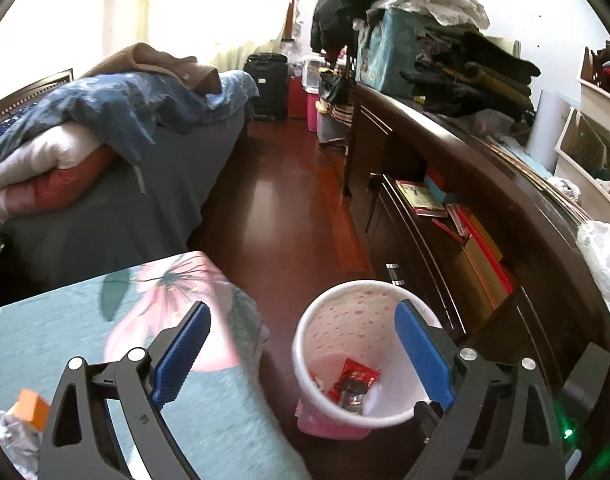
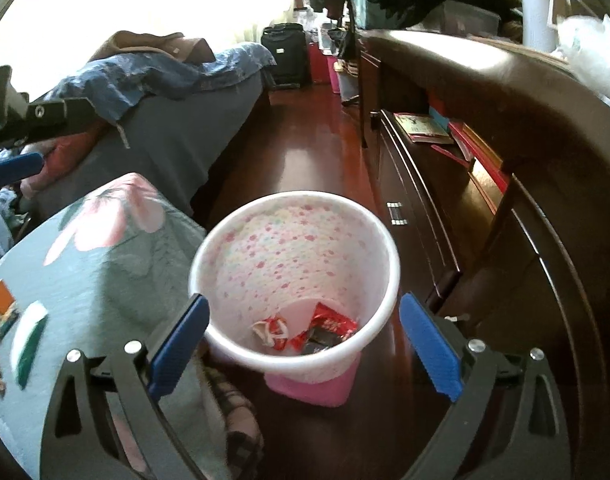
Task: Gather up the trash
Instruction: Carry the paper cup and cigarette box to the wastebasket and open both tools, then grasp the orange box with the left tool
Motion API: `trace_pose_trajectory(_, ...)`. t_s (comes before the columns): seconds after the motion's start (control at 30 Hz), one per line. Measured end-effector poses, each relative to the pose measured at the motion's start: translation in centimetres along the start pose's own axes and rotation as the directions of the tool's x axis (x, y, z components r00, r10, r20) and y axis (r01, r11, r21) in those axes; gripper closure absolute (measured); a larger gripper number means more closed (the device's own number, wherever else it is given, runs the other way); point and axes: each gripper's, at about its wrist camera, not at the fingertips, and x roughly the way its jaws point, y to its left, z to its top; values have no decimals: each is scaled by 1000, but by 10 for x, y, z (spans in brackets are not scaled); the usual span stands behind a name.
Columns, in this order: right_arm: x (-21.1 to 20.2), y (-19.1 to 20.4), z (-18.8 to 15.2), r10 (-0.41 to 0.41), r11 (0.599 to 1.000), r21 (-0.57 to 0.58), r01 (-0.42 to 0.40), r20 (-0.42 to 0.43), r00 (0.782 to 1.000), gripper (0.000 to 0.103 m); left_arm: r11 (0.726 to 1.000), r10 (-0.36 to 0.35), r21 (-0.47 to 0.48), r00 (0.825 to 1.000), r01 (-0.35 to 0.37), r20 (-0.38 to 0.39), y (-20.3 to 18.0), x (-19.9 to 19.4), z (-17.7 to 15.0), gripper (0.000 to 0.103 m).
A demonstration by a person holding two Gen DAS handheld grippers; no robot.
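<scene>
Left wrist view first: I'm looking down past my left gripper (image 1: 301, 354), and its jaws are standing wide apart with nothing between the blue pads (image 1: 181, 354). The bin (image 1: 305, 344) is sitting on the dark red floor (image 1: 289, 208) at about five o'clock in the picture, its white rim just behind the right-hand pad. Inside it I'm seeing red wrappers (image 1: 355, 380) and a dark one lying on the bottom. At about eight o'clock the table (image 1: 65, 312) under its green floral cloth is filling the corner, and an orange box (image 1: 33, 408) with some crumpled foil (image 1: 15, 436) is lying on it at the far left edge. The bed (image 1: 117, 184) is running along nine to ten o'clock, the cabinet (image 1: 485, 200) along two to four.

Right wrist view now: I'm hovering my right gripper (image 2: 305, 346) right over the bin (image 2: 225, 260), which is taking up the centre. These jaws are spread wide too, one pad either side of the rim, gripping nothing. The wrappers (image 2: 329, 324) are lying at six o'clock inside the bin. The table (image 2: 85, 264) is at eight o'clock, touching or just beside the bin. The other gripper (image 2: 13, 170) is showing at nine o'clock, one blue pad and a black arm in sight.
</scene>
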Motion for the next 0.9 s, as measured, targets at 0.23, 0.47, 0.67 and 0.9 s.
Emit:
trace_pose_trajectory(0.23,-53,38,-10,58,997,-52,-57,15,998,4,999,38,-12,999,-38,16,32,-50,-21,7)
trace_pose_trajectory(0.47,-93,84,-23,135,982,-132,-132,15,991,4,990,134,-41,991,-134,0,86,-85,-51,6)
trace_pose_trajectory(0.67,-116,129,-33,182,960,-218,-174,18,983,4,969,210,-117,976,-216,-65,159,-88,-67,6)
trace_pose_trajectory(0.9,-113,161,-38,198,945,-264,-191,-2,980,4,961,224,-137,967,-240,-124,203,-53,-59,6)
